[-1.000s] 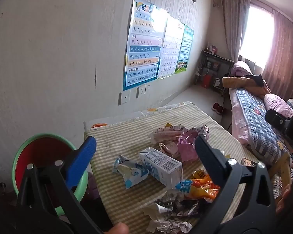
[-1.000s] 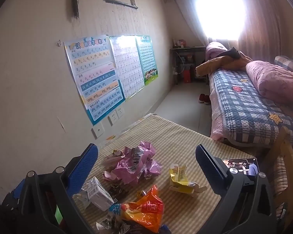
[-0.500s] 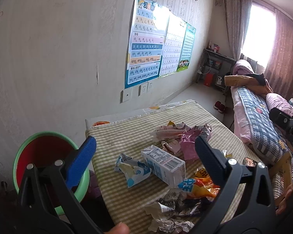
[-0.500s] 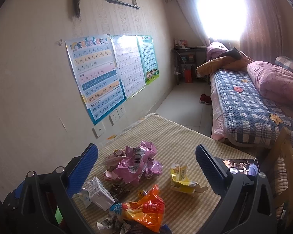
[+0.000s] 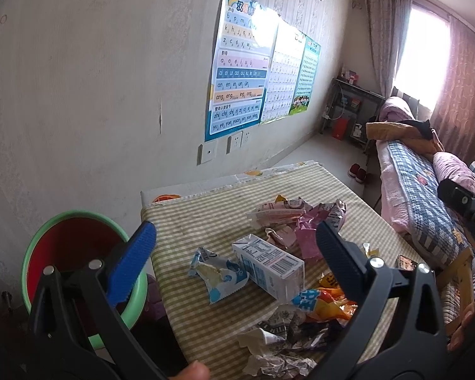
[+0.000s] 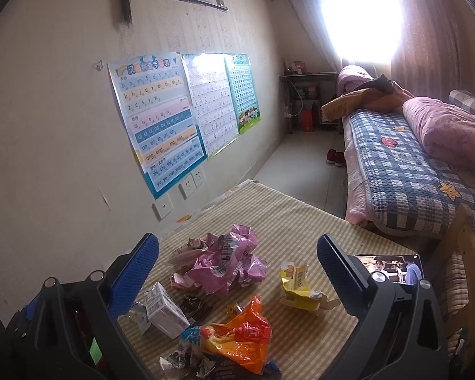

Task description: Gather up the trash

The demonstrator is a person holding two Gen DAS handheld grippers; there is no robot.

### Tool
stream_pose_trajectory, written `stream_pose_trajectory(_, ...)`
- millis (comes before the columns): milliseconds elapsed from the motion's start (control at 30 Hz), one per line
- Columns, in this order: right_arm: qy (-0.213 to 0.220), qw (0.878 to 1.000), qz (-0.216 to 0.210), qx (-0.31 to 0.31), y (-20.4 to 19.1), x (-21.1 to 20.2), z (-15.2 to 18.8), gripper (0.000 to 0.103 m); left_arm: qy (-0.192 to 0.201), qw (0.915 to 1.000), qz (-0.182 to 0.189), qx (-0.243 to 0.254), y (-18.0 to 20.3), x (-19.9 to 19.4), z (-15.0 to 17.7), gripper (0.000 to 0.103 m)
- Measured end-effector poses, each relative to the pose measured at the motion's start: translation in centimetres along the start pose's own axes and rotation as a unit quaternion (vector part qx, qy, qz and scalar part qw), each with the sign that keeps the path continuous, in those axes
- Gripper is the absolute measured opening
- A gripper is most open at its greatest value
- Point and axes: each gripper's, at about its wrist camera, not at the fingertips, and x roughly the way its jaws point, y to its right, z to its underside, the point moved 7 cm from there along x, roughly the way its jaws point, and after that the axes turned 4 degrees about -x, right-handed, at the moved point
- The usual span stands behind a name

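Observation:
Trash lies on a striped tablecloth (image 5: pixel 205 215): a white milk carton (image 5: pixel 267 266) on its side, a blue-white wrapper (image 5: pixel 217 274), a pink crumpled wrapper (image 6: pixel 228 262), an orange snack bag (image 6: pixel 240 332), a yellow wrapper (image 6: pixel 296 283) and crumpled paper (image 5: pixel 275 348). A green bin with a red inside (image 5: pixel 76 262) stands left of the table. My left gripper (image 5: pixel 236 247) is open above the carton and holds nothing. My right gripper (image 6: pixel 237 262) is open above the pink wrapper and holds nothing.
A phone showing a video (image 6: pixel 392 266) lies at the table's right edge beside a wooden chair (image 6: pixel 462 253). A bed with a checked quilt (image 6: pixel 405 171) stands to the right. Posters (image 5: pixel 240 66) hang on the wall behind the table.
Both grippers have drifted slightly, so the table trash sits a little lower in view. Both stay open and empty. No trash has moved.

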Motion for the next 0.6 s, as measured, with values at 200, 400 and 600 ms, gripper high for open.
stream_pose_trajectory(200, -0.005, 1.0, 0.0, 0.002, 0.01, 0.25, 0.14, 0.096, -0.001, 1.0, -0.004, -0.003, -0.24, 0.22, -0.05, 0.099)
stream_pose_trajectory(400, -0.009, 1.0, 0.001, 0.002, 0.02, 0.47, 0.2, 0.096, -0.009, 0.9999, -0.006, -0.003, -0.43, 0.62, 0.32, 0.099)
stream_pose_trajectory(600, -0.011, 1.0, 0.0, 0.001, -0.05, 0.58, 0.27, 0.096, -0.01, 0.9999, -0.009, -0.005, -0.75, 0.67, 0.29, 0.099)
